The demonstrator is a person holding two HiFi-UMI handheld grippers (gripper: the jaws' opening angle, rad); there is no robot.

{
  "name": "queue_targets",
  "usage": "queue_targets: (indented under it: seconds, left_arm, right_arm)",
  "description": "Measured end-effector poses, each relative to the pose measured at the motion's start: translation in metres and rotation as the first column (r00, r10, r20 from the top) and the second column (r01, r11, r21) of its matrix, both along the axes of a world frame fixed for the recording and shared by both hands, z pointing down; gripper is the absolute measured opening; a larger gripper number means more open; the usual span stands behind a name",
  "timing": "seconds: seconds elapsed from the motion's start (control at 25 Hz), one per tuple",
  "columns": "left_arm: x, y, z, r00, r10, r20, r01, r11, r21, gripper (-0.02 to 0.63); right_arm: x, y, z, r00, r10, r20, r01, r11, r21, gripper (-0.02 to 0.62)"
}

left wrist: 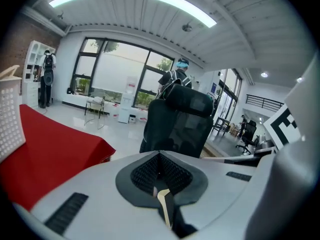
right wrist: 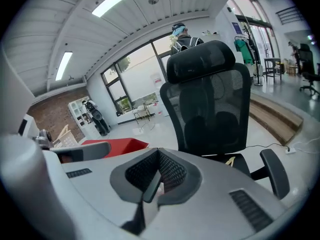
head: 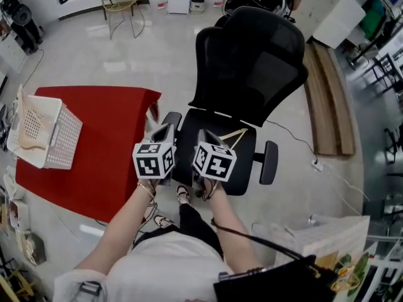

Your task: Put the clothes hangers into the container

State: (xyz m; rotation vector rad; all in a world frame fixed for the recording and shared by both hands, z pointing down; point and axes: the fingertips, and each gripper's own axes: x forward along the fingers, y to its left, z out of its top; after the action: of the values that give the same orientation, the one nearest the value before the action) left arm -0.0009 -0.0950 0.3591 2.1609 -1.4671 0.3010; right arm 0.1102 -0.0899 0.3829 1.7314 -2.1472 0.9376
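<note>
A pale wooden hanger point(head: 237, 134) lies on the seat of the black office chair point(head: 249, 68); a bit of the hanger point(right wrist: 230, 160) shows in the right gripper view. The white slatted basket point(head: 62, 140) stands on the red-covered table point(head: 107, 137) at the left, with another pale hanger point(head: 30, 126) inside it. My left gripper point(head: 164, 131) hovers over the seat's left edge, jaws shut and empty point(left wrist: 160, 155). My right gripper point(head: 204, 134) hangs beside it over the seat, a little left of the hanger, jaws also shut on nothing point(right wrist: 159, 152).
The chair's armrest point(head: 269, 162) juts out at the right. A wooden platform point(head: 330, 99) and a cable point(head: 296, 137) lie on the floor beyond. A metal stool point(head: 119, 5) stands far back. A person point(left wrist: 179, 76) stands behind the chair.
</note>
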Motion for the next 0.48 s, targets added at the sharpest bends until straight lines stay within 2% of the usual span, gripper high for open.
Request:
queue_targets:
  seconds: [0.2,0.48]
  left_arm:
    - [0.056,-0.024,0.036,0.996,0.091,-0.011,-0.091,0.994,-0.058,0.0]
    - [0.111,-0.048,0.114,0.986,0.166,0.004,-0.163,0.97,-0.178,0.0]
  right_arm:
    - [0.042,-0.008,0.04,0.998,0.051,-0.031,-0.053,0.996,-0.069,0.017]
    - [0.083,-0.019,0.117,0.997,0.077,0.023,-0.072,0.978,-0.194,0.017]
